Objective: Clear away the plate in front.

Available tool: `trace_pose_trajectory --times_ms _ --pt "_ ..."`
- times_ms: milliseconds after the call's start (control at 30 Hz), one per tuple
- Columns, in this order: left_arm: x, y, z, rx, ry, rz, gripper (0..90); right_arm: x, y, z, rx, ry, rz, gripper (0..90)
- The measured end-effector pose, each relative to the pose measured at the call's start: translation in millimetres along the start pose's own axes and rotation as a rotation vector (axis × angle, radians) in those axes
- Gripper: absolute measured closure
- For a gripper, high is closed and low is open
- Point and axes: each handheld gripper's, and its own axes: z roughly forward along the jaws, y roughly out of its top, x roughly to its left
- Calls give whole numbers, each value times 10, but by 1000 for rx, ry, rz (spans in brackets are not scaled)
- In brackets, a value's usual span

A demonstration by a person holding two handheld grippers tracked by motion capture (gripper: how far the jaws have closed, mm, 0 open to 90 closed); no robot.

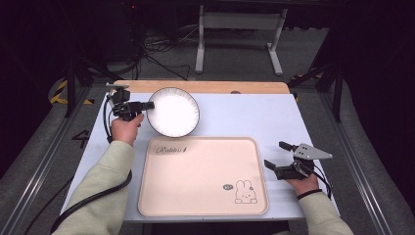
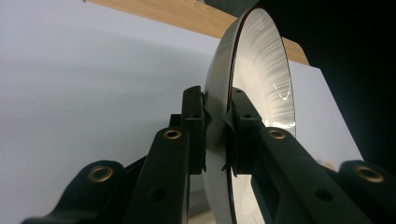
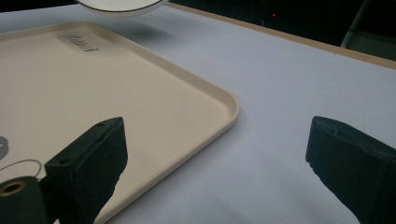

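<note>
Left gripper [image 1: 145,105]: its jaws are clamped on the left rim of the white plate [image 1: 173,112], one jaw on the underside and one on the eating face, as the left gripper view confirms at the pinch [image 2: 217,135]. A rim hold is the sensible choice here, since a shallow plate offers no other edge thin enough for the jaws to close over.

White plate: dark-edged, with a ribbed inner face. It sits just beyond the far left corner of the beige tray [image 1: 147,196], its near edge close to the tray's far rim. In the right gripper view the plate [image 3: 119,5] casts a shadow on the blue table cover [image 3: 289,93], which suggests it is lifted clear; this is a judgement, as no contact line can be read.

Beige tray: bare, printed with a script word at its far left and a rabbit figure at its near right. It appears to be the intended landing place, and the plate is not yet over it.

Right gripper [image 1: 279,156]: just off the tray's right rim, jaws wide apart and holding nothing. Its position suggests it stands by, possibly to steady the tray.
</note>
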Motion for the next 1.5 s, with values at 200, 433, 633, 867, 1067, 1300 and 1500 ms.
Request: trace_pose_trajectory --times_ms 200,433,633,867,1067,1300,1500 --pt "-90 -55 -100 10 -36 43 801 -2 0 -1 0 0 1 60" --pt "-244 -135 -190 25 -78 87 801 -2 -1 -2 -1 0 2 60" --pt "-378 -206 -251 34 -94 140 801 -4 -1 -4 -1 2 3 59" --pt "-474 -266 -328 42 -112 175 802 -3 -1 -4 -3 1 6 59" --pt "-574 -318 -372 57 -123 210 801 -4 -1 -4 0 2 5 59" --pt "-695 -383 -367 86 -156 246 801 0 0 -1 -1 0 1 59" --pt "-795 -423 -348 107 -180 267 802 0 -1 -2 -1 0 -1 59"
